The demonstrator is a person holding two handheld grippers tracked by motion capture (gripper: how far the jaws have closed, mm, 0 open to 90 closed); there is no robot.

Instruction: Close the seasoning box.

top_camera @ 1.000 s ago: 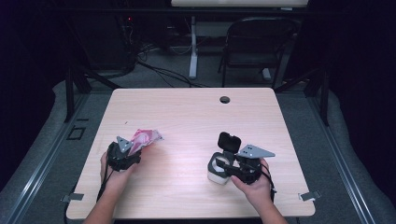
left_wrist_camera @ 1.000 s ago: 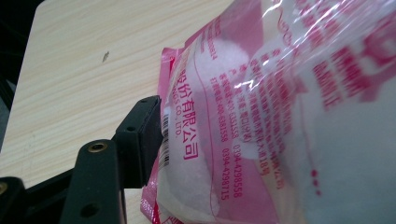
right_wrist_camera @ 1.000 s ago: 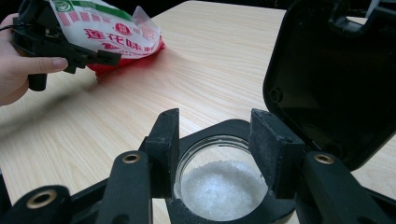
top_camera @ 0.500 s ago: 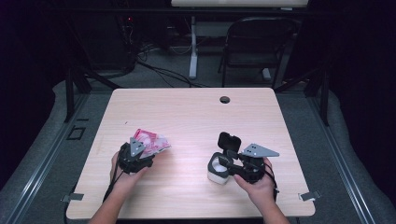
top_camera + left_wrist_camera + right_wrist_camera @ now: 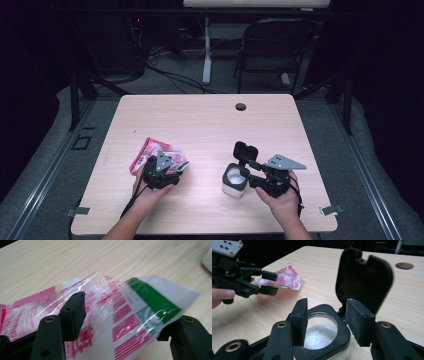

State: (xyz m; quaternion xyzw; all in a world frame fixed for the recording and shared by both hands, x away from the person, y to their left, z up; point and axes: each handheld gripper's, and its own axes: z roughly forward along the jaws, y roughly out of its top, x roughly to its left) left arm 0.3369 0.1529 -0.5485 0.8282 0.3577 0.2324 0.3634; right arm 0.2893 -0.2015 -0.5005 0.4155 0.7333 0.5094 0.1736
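- The room is dark, with a grey floor [image 5: 45, 150], cables and a black folding chair [image 5: 270, 50] behind the table.
- The light wooden table [image 5: 210, 120] has a round cable hole [image 5: 240, 106] near its far edge.
- The white container [image 5: 234, 181], its black lid up, stands right of centre; the right gripper [image 5: 248, 174] has its jaws set wide at the rim.
- The pink-and-green plastic packet [image 5: 120, 315] lies left of centre, between the spread jaws of the left gripper [image 5: 161, 171].

Plastic packet [image 5: 120, 315] with pink printed lines and characters, too blurred and creased to read, green and white label area at its end with no legible words, no readable text, brand, number or sign on anything else
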